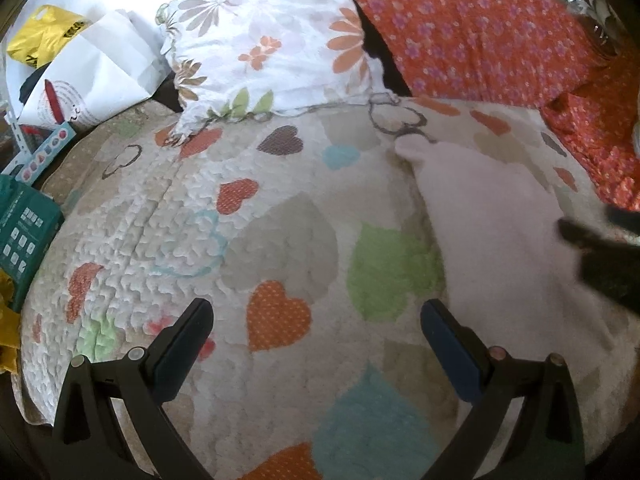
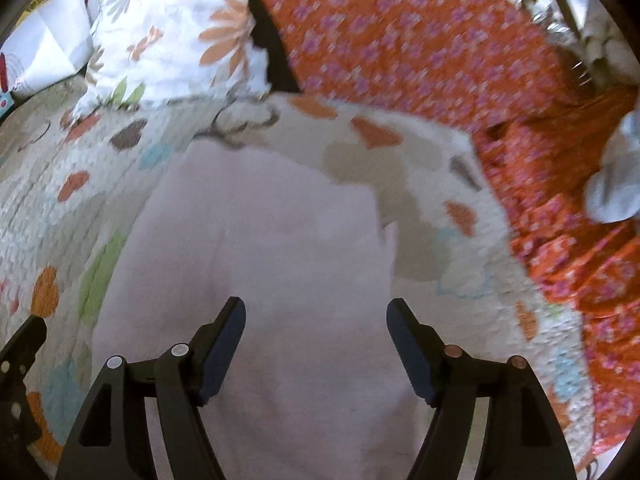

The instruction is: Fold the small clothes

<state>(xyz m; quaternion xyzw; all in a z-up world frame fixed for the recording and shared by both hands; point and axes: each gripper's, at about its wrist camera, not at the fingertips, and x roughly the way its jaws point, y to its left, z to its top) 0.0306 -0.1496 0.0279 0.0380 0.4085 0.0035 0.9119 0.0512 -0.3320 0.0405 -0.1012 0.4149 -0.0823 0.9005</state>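
A pale pink small garment (image 2: pixel 272 248) lies flat on a quilt printed with hearts (image 1: pixel 280 216). In the left wrist view the garment (image 1: pixel 500 240) is to the right of my left gripper (image 1: pixel 316 312), which is open and empty above the quilt. My right gripper (image 2: pixel 316 312) is open and empty, hovering over the middle of the garment. The right gripper also shows as a dark blurred shape at the right edge of the left wrist view (image 1: pixel 600 256). Part of the left gripper shows at the left edge of the right wrist view (image 2: pixel 20 360).
A white flowered pillow (image 1: pixel 272 40) and an orange flowered cloth (image 1: pixel 480 28) lie at the back of the quilt. White paper (image 1: pixel 92 68), a yellow bag (image 1: pixel 44 36) and a green box (image 1: pixel 24 236) are at the left. A grey-white cloth (image 2: pixel 616 184) lies at the right.
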